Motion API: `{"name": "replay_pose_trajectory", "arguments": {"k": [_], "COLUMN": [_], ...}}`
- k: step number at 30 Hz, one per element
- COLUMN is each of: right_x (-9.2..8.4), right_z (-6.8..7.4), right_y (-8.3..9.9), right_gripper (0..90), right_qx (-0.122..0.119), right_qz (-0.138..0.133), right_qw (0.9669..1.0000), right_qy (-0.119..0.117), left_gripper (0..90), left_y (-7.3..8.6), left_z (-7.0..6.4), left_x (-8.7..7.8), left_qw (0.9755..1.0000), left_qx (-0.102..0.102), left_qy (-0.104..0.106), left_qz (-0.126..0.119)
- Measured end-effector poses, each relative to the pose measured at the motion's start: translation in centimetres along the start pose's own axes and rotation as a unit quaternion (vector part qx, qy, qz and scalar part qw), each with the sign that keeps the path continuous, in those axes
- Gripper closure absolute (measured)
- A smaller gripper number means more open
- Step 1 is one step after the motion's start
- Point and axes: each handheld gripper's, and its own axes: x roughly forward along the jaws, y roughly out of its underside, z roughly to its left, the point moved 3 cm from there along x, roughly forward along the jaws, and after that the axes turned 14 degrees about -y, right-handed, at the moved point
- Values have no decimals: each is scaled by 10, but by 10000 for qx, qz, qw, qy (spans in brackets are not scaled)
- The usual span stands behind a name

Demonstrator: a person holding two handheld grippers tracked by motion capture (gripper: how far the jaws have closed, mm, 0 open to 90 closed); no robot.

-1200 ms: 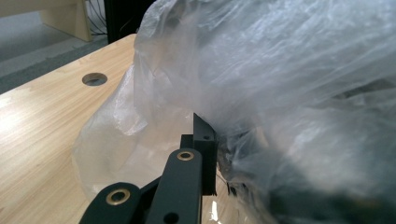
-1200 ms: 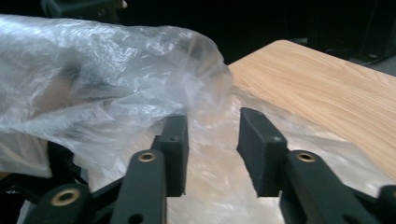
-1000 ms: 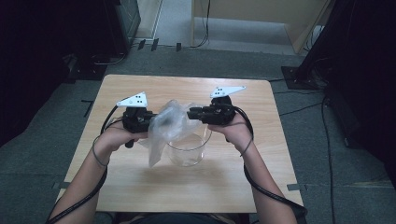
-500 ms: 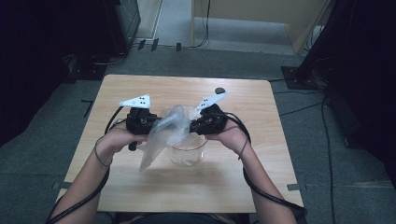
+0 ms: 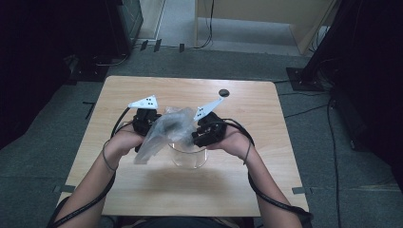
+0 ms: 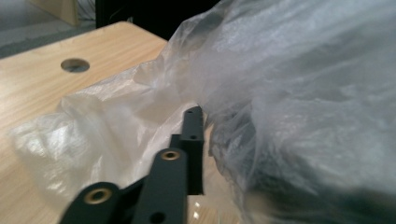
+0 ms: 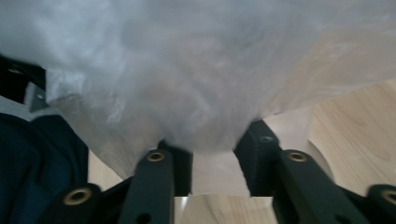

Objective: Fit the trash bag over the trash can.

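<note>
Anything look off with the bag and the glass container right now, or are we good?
One thing: the clear plastic bag hangs lopsided. It is bunched between the left gripper and right gripper, and one end droops outside the glass container on its left. Nothing looks spilled or broken.

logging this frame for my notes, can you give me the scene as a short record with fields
work in hand: a clear plastic bag held over a clear round container
left gripper: at the bag's left side, jaws have just been opening, bag film lies around them
right gripper: at the bag's right side, jaws have just been opening, bag film between them
container: stands on the wooden table, under the bag
table: round hole near the far edge
</note>
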Motion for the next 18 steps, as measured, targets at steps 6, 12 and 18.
{"name": "replay_pose_trajectory", "arguments": {"k": [6, 12, 18], "right_x": [-19, -34, -42], "right_z": [-7, -7, -3], "right_y": [4, 7, 2], "right_gripper": [518, 460, 411], "right_qx": [-32, -187, -323], "right_qz": [-109, -263, -536], "right_qw": [9994, 9986, 9970], "right_qy": [325, 418, 447], "left_gripper": [542, 517, 550], "left_y": [5, 6, 7], "left_z": [6, 9, 9], "left_x": [1, 1, 1], "left_qw": [9997, 9994, 9992], "left_qx": [3, 4, 3], "left_qy": [-158, -230, -304], "left_qz": [172, 249, 265]}}
